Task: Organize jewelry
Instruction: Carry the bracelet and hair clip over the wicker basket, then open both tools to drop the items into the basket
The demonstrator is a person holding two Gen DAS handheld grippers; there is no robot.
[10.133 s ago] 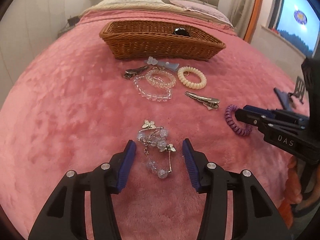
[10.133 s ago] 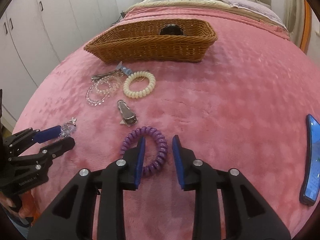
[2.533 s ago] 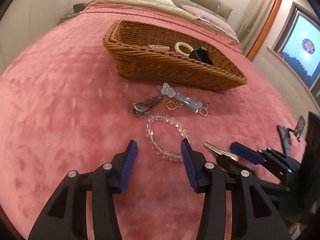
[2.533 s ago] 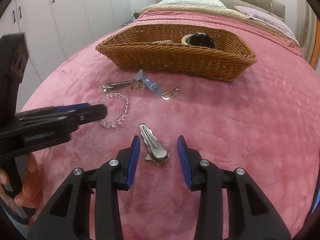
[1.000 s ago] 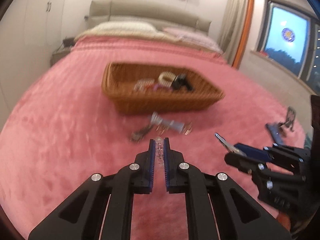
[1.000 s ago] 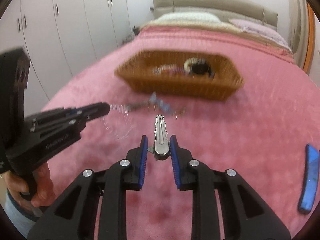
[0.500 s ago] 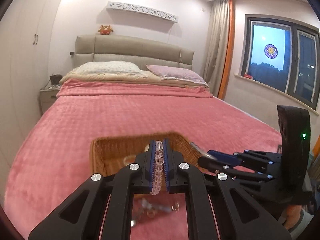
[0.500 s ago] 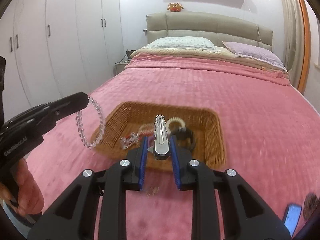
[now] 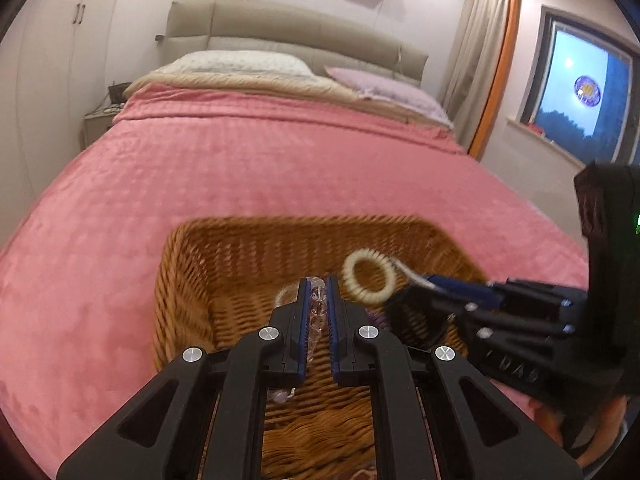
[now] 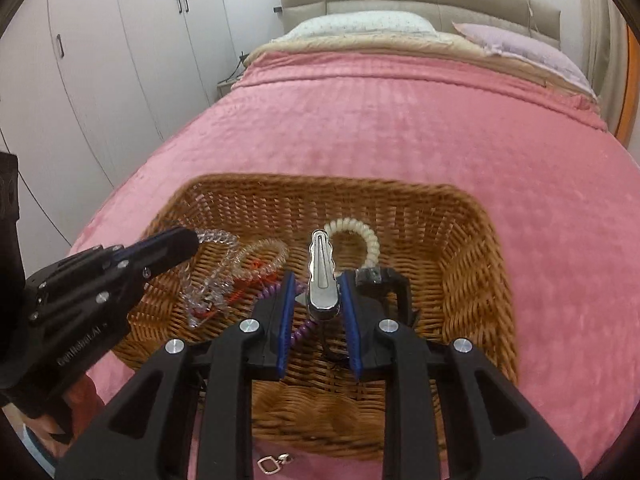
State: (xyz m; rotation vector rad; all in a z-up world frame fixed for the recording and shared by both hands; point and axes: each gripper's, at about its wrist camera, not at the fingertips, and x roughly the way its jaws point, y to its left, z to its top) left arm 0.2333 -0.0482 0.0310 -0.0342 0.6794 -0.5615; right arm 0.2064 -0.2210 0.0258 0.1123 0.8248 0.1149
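soft even indoor light, heavy fisheye bend w/ dark corners (slight motion blur on basket [image 9: 188,280]).

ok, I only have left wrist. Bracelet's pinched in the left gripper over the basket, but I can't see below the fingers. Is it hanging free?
Observer: Not quite. In the right wrist view the clear bead bracelet dangles from the left gripper, and its low end seems to reach the pieces already in the wicker basket.
Operator: What's the right gripper got?
Observer: The right gripper is shut on a silver hair clip, above the middle of the basket.
Operator: Anything outside the basket?
Observer: A small metal clasp lies on the pink blanket, just in front of the basket's near wall.
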